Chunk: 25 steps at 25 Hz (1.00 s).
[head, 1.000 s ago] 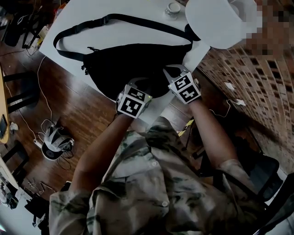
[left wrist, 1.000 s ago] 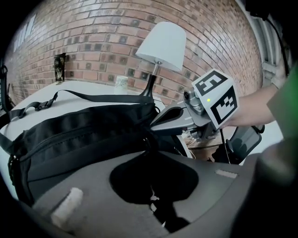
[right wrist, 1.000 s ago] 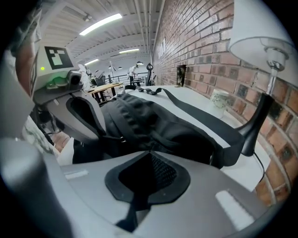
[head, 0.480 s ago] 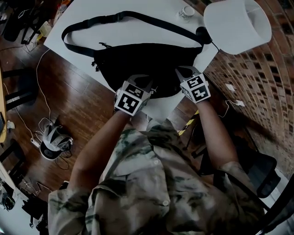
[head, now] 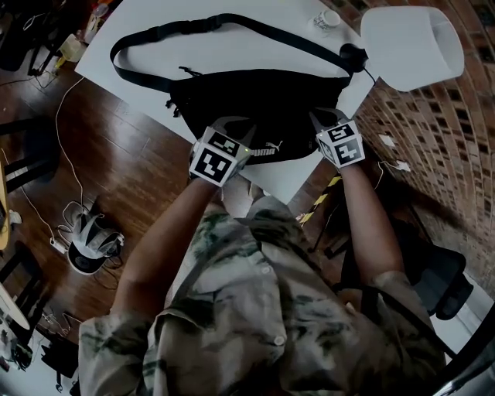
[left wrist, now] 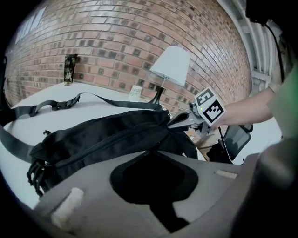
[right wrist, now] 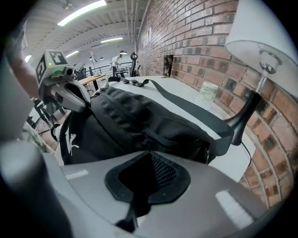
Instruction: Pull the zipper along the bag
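A black waist bag [head: 255,100] lies on the white table [head: 155,35], its strap [head: 232,22] looped behind it. My left gripper [head: 236,128] is at the bag's near side, left of the white logo, and is shut on the zipper pull along the zip line [left wrist: 107,142]. In the left gripper view its jaws [left wrist: 151,151] meet on that dark pull. My right gripper [head: 321,117] is shut on the bag's right end, with black fabric and mesh [right wrist: 160,169] pinched between its jaws. Each gripper shows in the other's view: right gripper [left wrist: 179,122], left gripper [right wrist: 81,103].
A white lamp [head: 410,42] stands at the table's far right corner beside a brick wall. A small cup [head: 328,19] sits behind the bag. The table's near edge [head: 286,182] is just under my hands. Cables and gear lie on the wooden floor [head: 85,232] at the left.
My left gripper has slid left along the bag, away from the right gripper, and the white logo now shows between them. The right gripper stays on the bag's right end.
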### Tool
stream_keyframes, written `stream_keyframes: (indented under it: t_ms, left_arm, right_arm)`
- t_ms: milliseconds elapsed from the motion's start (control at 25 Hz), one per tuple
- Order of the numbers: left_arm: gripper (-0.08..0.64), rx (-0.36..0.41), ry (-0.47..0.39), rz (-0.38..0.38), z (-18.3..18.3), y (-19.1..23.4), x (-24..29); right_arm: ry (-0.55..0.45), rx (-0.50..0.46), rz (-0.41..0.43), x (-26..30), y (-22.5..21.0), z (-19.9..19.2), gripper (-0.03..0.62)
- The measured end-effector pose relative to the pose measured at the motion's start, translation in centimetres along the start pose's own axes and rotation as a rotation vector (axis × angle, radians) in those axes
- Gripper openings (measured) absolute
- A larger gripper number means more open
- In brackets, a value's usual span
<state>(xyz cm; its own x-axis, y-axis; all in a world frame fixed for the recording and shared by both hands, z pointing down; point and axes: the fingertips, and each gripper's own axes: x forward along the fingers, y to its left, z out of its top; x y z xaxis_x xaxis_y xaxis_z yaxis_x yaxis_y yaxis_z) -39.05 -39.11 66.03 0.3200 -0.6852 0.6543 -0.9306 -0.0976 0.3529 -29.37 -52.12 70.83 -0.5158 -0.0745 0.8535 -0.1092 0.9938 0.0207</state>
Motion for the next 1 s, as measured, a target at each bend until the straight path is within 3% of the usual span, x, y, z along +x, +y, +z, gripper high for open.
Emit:
stream_keyframes:
  t_ms: [120, 480, 840, 1000]
  left_arm:
    - [0.025, 0.024, 0.011, -0.010, -0.8, 1.1, -1.4]
    - [0.025, -0.006, -0.001, -0.006, -3.2, 4.0, -4.6]
    - [0.025, -0.006, -0.043, -0.006, -4.8, 6.7, -7.3]
    - [0.028, 0.006, -0.079, -0.038, -5.0, 6.9, -7.9]
  right_arm:
    - [0.007, 0.025, -0.025, -0.1, -0.1, -0.1, 0.004]
    - [0.051, 0.065, -0.069, -0.2, -0.4, -0.5, 0.004]
    - [0.108, 0.073, -0.139, -0.7, -0.4, -0.1, 0.004]
    - [0.086, 0.087, -0.179, -0.9, -0.7, 0.0, 0.005]
